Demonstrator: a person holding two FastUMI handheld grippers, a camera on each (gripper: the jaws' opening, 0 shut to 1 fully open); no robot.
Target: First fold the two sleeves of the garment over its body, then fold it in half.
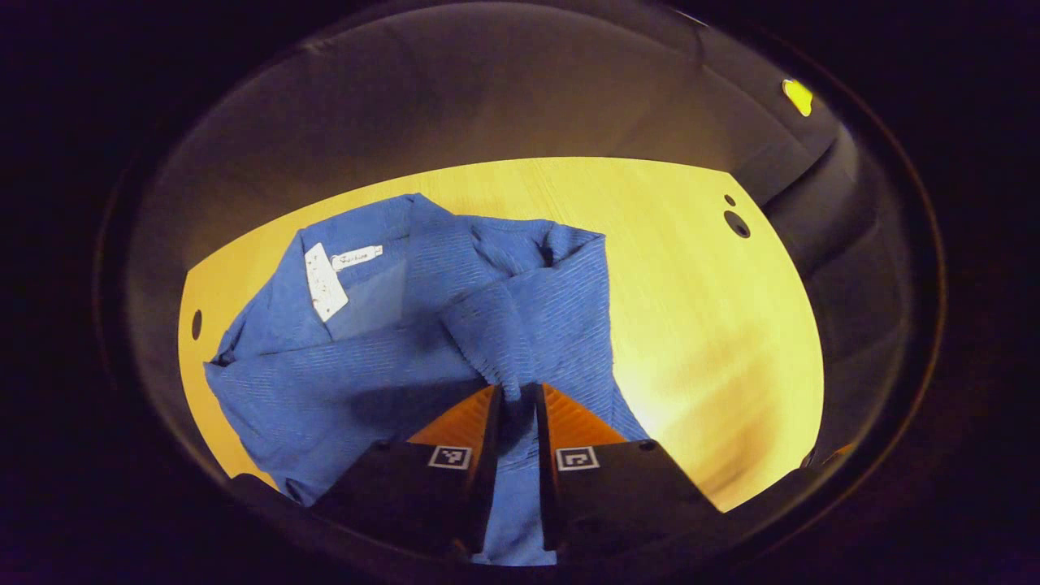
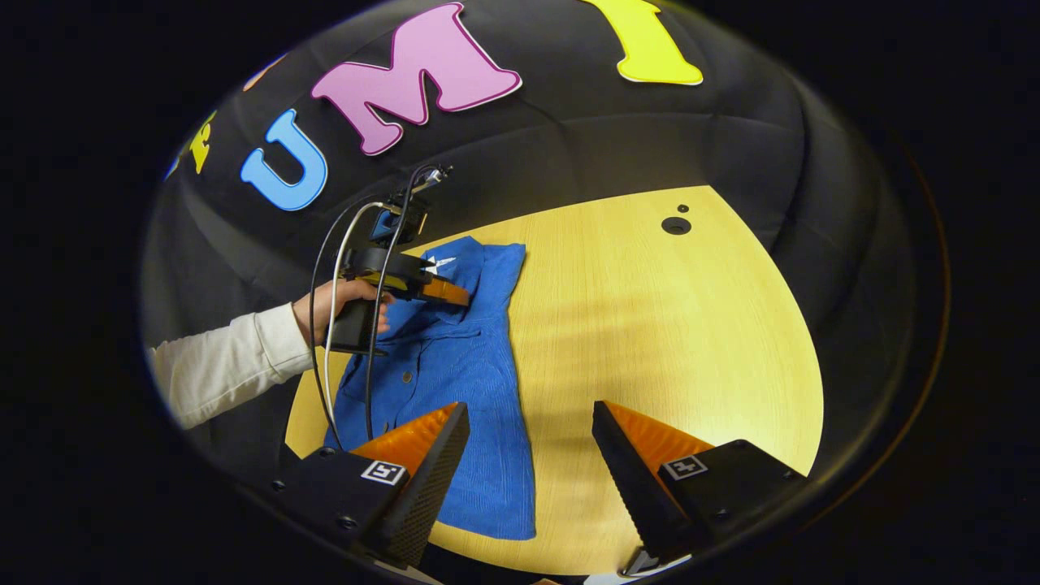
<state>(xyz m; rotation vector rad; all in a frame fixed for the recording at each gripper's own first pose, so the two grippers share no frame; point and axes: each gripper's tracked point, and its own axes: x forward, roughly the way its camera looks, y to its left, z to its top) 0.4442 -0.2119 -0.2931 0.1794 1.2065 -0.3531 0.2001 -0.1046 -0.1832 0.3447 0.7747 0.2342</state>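
A blue shirt (image 1: 406,325) lies on the yellow wooden table (image 1: 699,325), collar and white labels (image 1: 325,280) toward the far left. My left gripper (image 1: 517,398) is shut on a pinched ridge of a blue sleeve, lifted over the shirt's body. In the right gripper view the shirt (image 2: 471,366) lies lengthwise at the table's left half, buttons up. My right gripper (image 2: 530,431) stands open above the shirt's near hem and the bare table (image 2: 674,341), holding nothing. The left gripper (image 2: 451,294) shows there too, held by a hand (image 2: 341,305) in a white sleeve.
Two dark round holes (image 1: 735,221) mark the far right of the tabletop, another hole (image 1: 196,323) sits at its left edge. Black cloth walls close in behind and beside the table. Cables (image 2: 341,325) hang from the left gripper over the shirt's left side.
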